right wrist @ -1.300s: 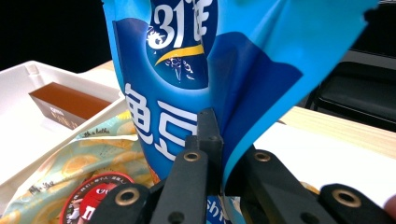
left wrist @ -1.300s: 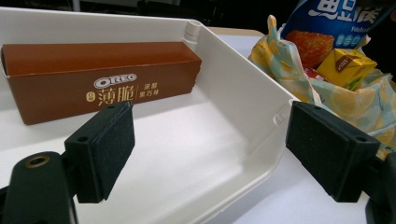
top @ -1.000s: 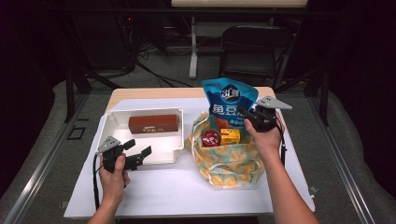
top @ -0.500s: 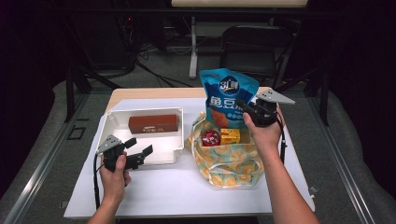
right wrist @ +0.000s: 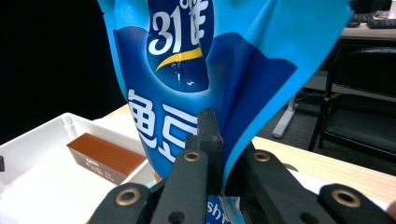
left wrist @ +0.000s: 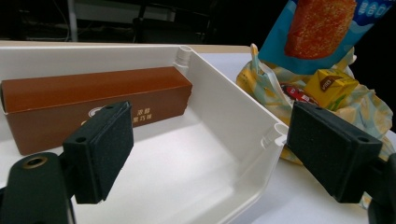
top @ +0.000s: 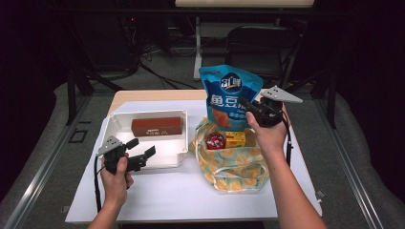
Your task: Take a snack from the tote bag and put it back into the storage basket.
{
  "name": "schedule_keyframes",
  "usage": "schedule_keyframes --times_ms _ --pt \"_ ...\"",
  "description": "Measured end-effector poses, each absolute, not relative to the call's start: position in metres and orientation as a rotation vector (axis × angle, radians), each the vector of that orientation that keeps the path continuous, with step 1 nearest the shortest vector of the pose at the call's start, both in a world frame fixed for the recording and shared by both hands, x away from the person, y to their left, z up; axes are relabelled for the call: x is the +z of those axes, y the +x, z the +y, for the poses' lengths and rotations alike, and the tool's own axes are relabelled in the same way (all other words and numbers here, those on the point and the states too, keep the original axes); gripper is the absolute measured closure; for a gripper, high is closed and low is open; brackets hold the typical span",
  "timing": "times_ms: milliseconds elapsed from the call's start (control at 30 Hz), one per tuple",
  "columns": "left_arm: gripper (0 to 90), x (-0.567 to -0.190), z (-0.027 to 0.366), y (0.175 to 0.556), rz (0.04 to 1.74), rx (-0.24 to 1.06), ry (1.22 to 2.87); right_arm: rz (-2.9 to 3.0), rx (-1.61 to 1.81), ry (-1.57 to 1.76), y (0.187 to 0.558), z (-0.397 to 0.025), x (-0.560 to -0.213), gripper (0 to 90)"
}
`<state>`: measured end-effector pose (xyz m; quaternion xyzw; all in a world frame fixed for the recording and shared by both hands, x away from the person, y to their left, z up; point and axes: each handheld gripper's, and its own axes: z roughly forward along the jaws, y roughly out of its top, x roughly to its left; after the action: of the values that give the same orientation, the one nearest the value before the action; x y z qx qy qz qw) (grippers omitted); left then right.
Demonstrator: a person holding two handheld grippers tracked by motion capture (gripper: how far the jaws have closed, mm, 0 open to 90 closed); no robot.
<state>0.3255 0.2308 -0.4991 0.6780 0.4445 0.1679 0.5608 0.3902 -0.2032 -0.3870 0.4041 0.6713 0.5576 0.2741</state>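
Right gripper view has my right gripper [right wrist: 214, 140] pinched shut on the blue snack bag [right wrist: 224, 60], lifted above the patterned cloth bag [top: 234, 164]; light, crinkly, slippery, best gripped at its side seam.

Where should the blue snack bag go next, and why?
Probably sideways toward the white tray. The right tool is shut on the blue snack bag, holding it up above the yellow cloth bag. The tray holds just a brown box, with bare floor in front of it.
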Motion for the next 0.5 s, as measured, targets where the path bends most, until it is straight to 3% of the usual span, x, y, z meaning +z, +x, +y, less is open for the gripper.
schedule_keyframes --times_ms 500 --pt "8.2 -0.486 0.226 0.325 1.0 0.422 1.587 1.839 1.539 1.043 0.387 -0.18 -0.378 90.0"
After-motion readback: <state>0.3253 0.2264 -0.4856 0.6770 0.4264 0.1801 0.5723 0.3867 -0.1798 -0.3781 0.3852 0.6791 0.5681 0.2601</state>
